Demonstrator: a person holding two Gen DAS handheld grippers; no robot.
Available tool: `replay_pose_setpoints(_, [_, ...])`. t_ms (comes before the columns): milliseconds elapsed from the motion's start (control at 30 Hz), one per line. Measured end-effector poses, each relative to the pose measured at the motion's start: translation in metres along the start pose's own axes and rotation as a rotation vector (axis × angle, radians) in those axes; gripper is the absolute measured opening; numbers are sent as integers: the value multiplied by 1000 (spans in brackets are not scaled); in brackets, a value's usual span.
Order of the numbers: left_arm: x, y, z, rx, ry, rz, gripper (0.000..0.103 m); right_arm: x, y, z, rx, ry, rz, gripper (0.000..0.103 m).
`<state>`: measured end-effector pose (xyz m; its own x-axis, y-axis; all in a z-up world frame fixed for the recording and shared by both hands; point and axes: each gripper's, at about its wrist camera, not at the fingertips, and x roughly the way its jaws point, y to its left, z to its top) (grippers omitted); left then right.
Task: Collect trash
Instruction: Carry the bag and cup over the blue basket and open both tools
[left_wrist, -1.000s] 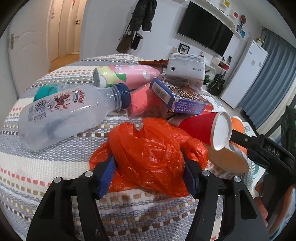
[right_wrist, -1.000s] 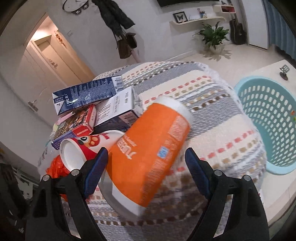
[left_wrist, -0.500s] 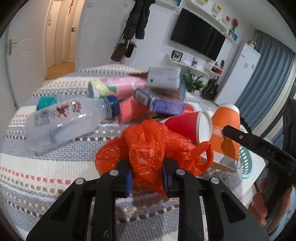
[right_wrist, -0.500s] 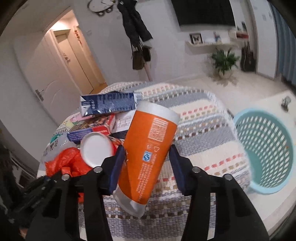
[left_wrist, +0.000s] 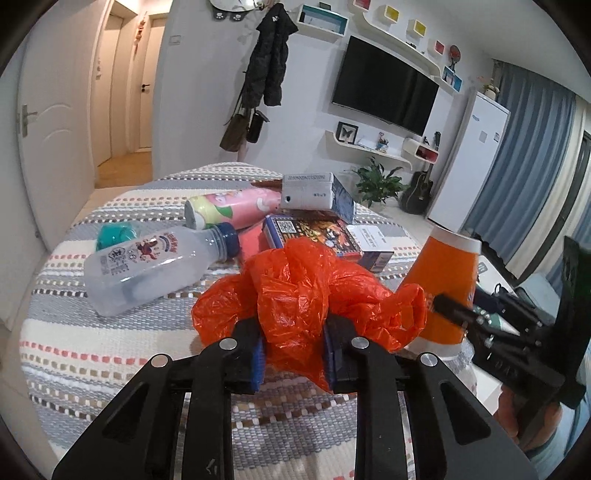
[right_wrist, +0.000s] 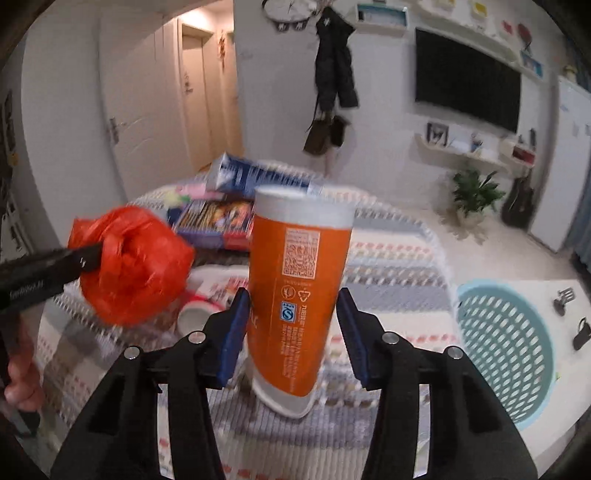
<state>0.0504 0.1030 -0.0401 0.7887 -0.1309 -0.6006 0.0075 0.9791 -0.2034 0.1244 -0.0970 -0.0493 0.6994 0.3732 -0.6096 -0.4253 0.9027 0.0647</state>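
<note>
**Inspector:** Since a second ago, both items have left the cloth. Then the left gripper (left_wrist: 293, 354) stood wide around the orange plastic bag (left_wrist: 303, 295), and the orange cup (right_wrist: 299, 295) lay tilted between spread fingers. Now both are gripped and raised.

**Clerk:** Condition of the bag?

**Inspector:** Crumpled, glossy, translucent orange film, bunched into a loose ball. The left gripper is clamped on its lower middle, blue pads pressed into the folds; a flap trails toward the cup. In the right wrist view it hangs clear above the striped tablecloth (left_wrist: 110, 332), over the near edge.

**Clerk:** And the cup?

**Inspector:** Tall paper cup, orange wall, white bands at both ends, printed code square and recycling marks on the side. The right gripper (right_wrist: 293, 336) is closed on its lower half, pads touching both sides. It stands nearly upright, slightly tilted, base off the cloth.

**Clerk:** What remains on the surface?

**Inspector:** A clear bottle (left_wrist: 155, 266) with a blue cap lying on its side toward the left edge, a teal lid (left_wrist: 118, 233) just beyond it, a pink can (left_wrist: 232, 211) on its side, and several cartons stacked near the far edge, among them a blue box (left_wrist: 314, 232). A red cup (right_wrist: 207, 299) lies on its side below the bag.

**Clerk:** The receptacle?

**Inspector:** A light blue perforated basket (right_wrist: 506, 350) sits beyond the right edge, lower than the cloth.
</note>
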Motion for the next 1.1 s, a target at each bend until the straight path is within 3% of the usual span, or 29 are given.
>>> replay_pose_setpoints(200, [3, -3, -4, 13, 8, -9, 22, 10, -5, -1, 62, 24, 37, 46])
replay_pose_setpoints(367, [-1, -16, 5, 37, -12, -27, 22, -4, -12, 3, 81, -29, 21, 41])
replay_pose_setpoints(600, [3, -75, 35, 140, -46, -92, 22, -45, -61, 11, 133, -139, -90, 41])
replay_pose_setpoints(667, [12, -102, 44, 177, -40, -122, 22, -53, -86, 7, 167, -150, -163, 41])
replay_pose_setpoints(900, [71, -186, 44, 244, 68, -236, 22, -50, -168, -26, 313, -47, -374, 41])
replay_pose_setpoints(1100, [119, -241, 19, 343, 138, -248, 23, -27, -210, -59, 421, 94, -429, 43])
